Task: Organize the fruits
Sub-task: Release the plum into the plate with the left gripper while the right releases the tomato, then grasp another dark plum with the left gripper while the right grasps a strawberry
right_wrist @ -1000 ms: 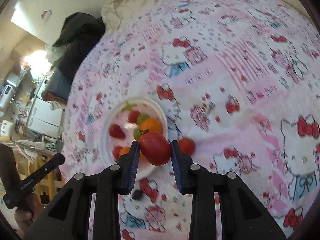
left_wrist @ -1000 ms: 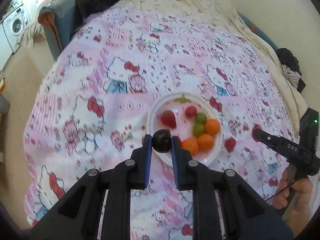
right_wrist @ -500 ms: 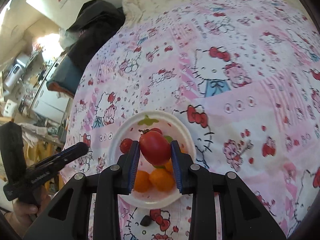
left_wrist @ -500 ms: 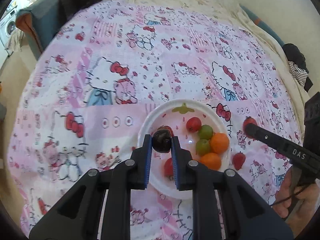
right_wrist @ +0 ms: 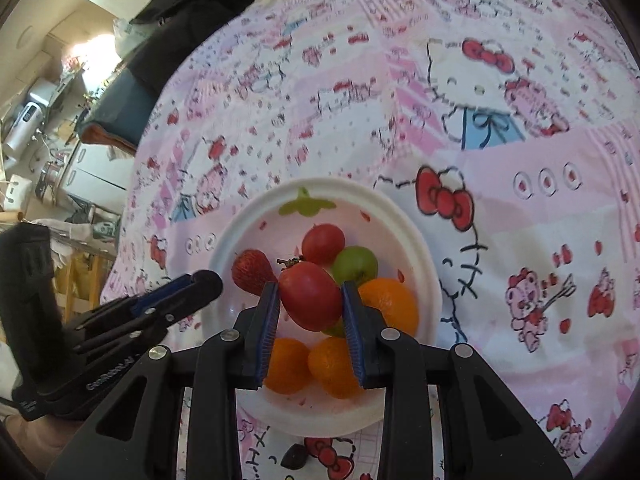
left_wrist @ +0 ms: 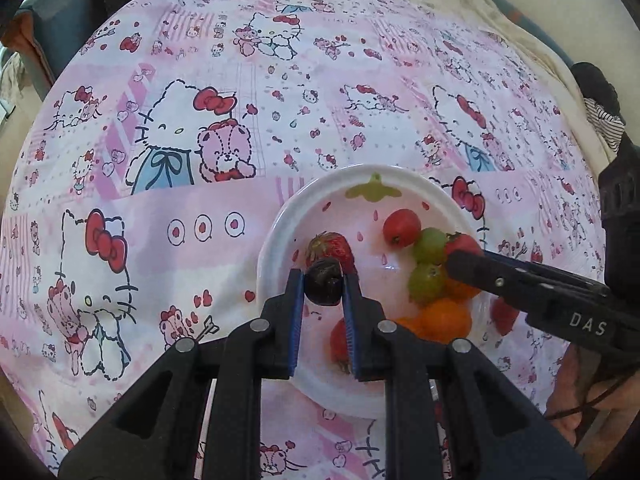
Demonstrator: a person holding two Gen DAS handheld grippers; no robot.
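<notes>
White plate (right_wrist: 424,264) lies on the bed's quilt (left_wrist: 200,208). Right tongs (right_wrist: 310,300) grip a red tomato (right_wrist: 310,300) across its middle above the plate's 6 o'clock: smooth, probably bruisable. Left tongs (left_wrist: 323,288) pinch a dark plum (left_wrist: 323,289), likely soft, near 9 o'clock.

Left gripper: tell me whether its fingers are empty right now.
No, the left gripper is clamped on a dark round fruit above the white plate.

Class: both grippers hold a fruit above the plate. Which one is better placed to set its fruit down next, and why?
Probably the left. The left gripper holds the dark fruit over bare plate beside the strawberry. The right gripper holds its red fruit directly above the crowded oranges and green fruit.
</notes>
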